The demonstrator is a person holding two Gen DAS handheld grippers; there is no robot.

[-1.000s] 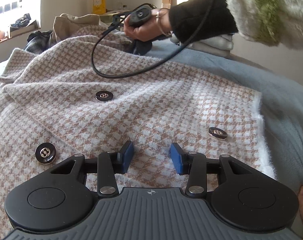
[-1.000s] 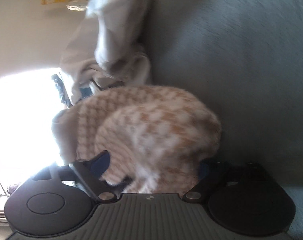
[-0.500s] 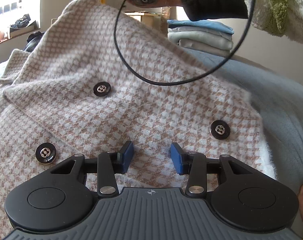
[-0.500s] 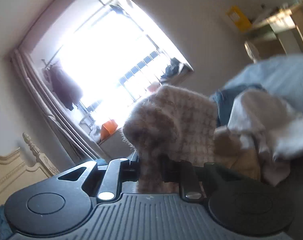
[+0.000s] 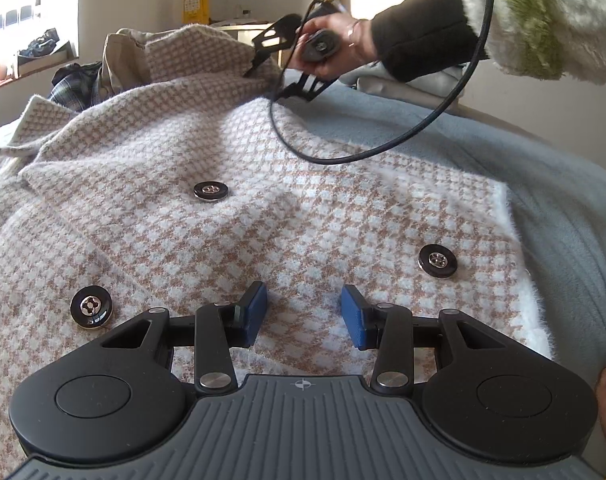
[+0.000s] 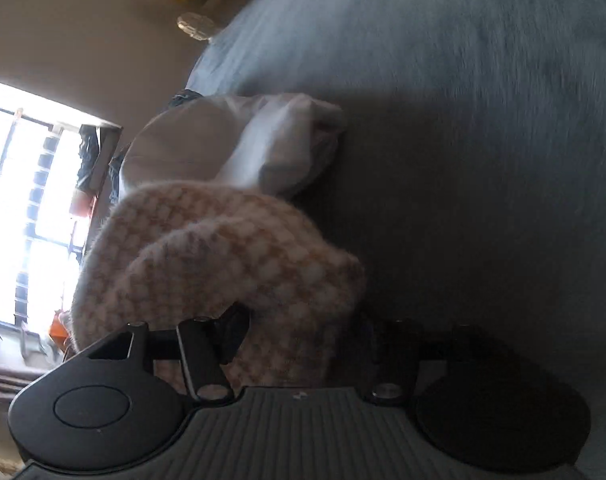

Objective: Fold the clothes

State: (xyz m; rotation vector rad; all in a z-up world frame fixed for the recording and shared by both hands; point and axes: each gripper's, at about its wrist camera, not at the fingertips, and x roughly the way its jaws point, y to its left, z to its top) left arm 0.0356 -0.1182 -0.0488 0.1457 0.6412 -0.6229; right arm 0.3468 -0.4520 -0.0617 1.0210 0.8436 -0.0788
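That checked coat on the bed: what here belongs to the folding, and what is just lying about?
Part of the job:
- checked coat
- left gripper, open over it
- right gripper, fingers just opening, coat fabric between them

Lying about:
- beige garment
- plaid cloth
- grey blanket
- yellow box

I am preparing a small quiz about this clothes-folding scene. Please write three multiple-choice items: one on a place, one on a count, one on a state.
1. Where does the houndstooth coat lie?
A. on a grey-blue blanket
B. on a wooden floor
C. on a hanger

2. How many black buttons show on the coat in the left wrist view?
A. one
B. three
C. six

3. How is the left gripper?
A. shut on a button
B. shut on the cable
C. open over the coat, holding nothing

Answers:
1 A, blanket shows beside the coat's edge.
2 B, three are visible.
3 C, a gap separates the blue pads.
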